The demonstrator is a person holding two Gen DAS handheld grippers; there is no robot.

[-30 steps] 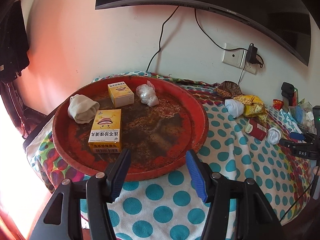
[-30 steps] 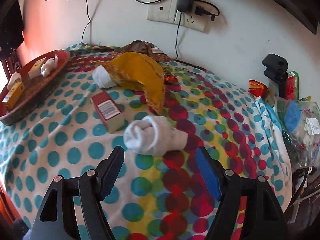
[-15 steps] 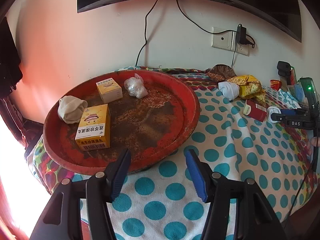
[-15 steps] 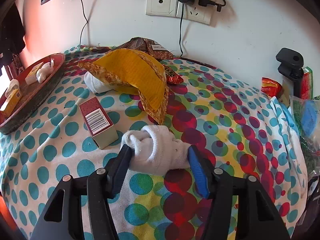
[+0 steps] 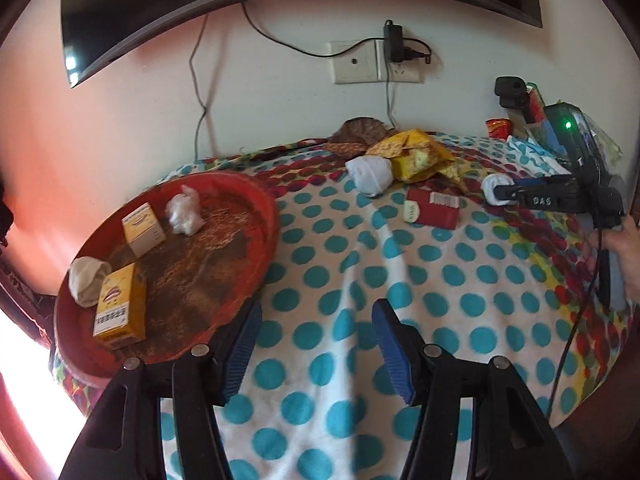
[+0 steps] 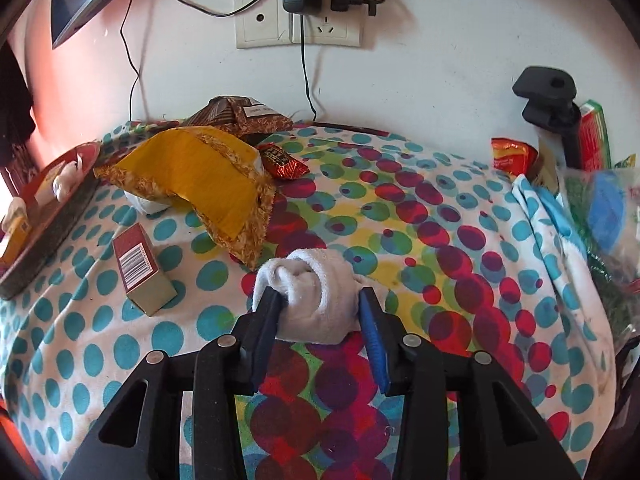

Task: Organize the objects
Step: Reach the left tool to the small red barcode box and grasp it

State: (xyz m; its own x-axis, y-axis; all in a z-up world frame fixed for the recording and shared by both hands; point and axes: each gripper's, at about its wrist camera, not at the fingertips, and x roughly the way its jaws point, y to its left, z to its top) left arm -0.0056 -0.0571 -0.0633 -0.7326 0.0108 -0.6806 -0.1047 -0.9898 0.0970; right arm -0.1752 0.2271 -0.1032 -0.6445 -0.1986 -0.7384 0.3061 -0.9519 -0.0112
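Rolled white sock (image 6: 316, 296), soft bundle lying on its side on spotted cloth, pinched from both sides. Second white sock roll (image 5: 370, 174) tucked partly under yellow snack bag (image 6: 200, 178). Red carton (image 6: 140, 270) with barcode, lying tilted, just left of pinched sock. Red round tray (image 5: 256, 248) at left, holding two yellow boxes (image 5: 118, 306) (image 5: 142, 229), beige sock ball (image 5: 86, 280), clear plastic wad (image 5: 185, 216).
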